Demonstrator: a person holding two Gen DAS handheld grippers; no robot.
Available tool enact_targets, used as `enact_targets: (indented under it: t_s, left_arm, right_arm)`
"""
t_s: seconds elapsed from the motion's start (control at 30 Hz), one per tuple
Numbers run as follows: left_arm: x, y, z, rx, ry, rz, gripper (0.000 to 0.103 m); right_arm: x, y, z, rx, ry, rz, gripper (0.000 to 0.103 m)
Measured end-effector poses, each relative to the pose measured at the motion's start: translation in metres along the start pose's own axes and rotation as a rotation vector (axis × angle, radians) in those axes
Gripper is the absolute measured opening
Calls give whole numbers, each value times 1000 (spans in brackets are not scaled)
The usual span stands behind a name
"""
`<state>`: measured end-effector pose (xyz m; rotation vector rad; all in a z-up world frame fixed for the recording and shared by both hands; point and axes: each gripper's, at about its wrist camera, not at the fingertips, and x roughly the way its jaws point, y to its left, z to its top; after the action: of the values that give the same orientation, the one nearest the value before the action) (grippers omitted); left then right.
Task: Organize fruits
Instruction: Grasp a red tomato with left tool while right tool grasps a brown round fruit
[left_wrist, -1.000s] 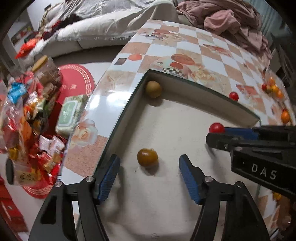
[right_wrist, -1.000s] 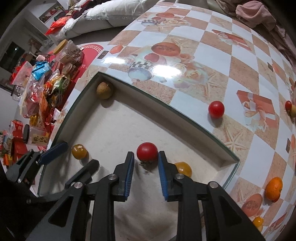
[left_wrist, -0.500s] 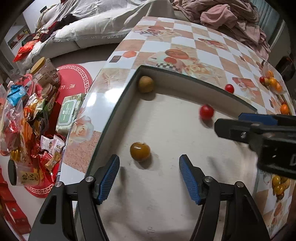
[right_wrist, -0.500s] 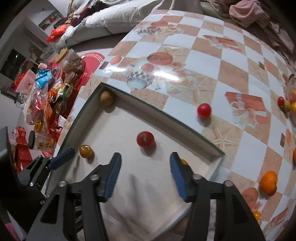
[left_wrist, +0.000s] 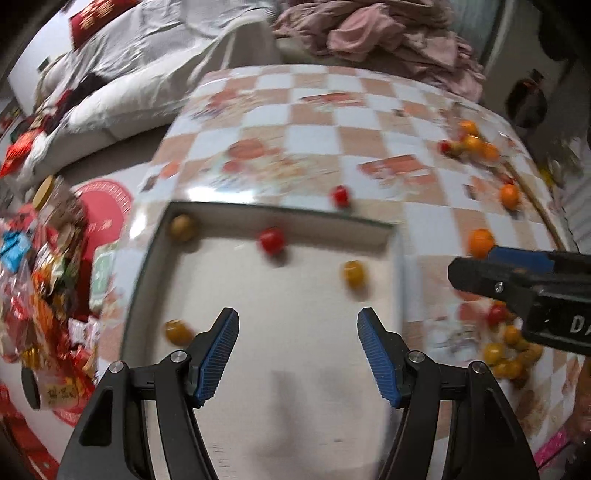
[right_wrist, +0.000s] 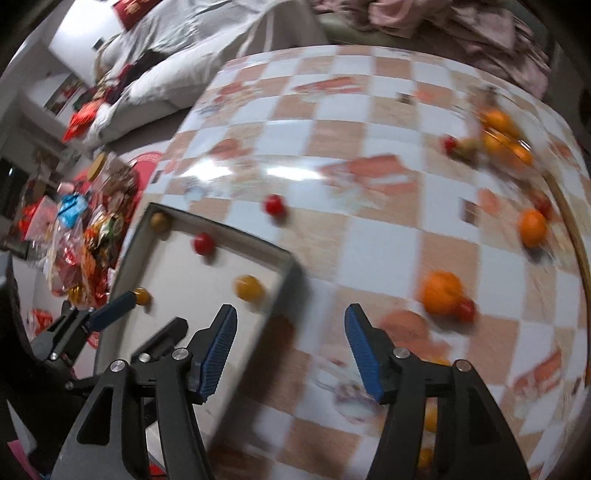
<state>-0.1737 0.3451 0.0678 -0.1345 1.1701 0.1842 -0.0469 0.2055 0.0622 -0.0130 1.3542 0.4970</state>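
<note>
Right wrist view: four fruits in tray (right_wrist: 284, 275), red tomato (right_wrist: 275, 205) just beyond tray, orange (right_wrist: 441, 292) right of tray, more left. Both grippers (right_wrist: 290, 349) (left_wrist: 297, 354) empty, jaws apart.

The table (right_wrist: 388, 243) carries a glossy cloth checked in white and tan with printed pictures. A shallow white tray (left_wrist: 398, 258) with a dark rim lies on its left part. A red tomato (right_wrist: 275, 205) rests on the cloth just beyond the tray's far wall. An orange (right_wrist: 442, 293) lies to the right of the tray, with a small red fruit (right_wrist: 467, 309) touching it. Another orange (right_wrist: 532, 226) lies farther right.
</note>
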Motion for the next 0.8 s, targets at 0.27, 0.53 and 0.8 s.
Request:
enact_targets:
  t_s: [0.27,0.53,0.8]
  left_arm:
    - [-2,-72,2,129,21,-96,68]
    - [22,-126,-6,200,87,-159,68]
    - [35,-158,-8,249,119,-174,68]
  right_arm:
    - [-31,-81,-44,136,-12,-97,65]
    - [-45,-145,-96,241,24,-176,65]
    - [-48,-172,-128,254,49,-211,65]
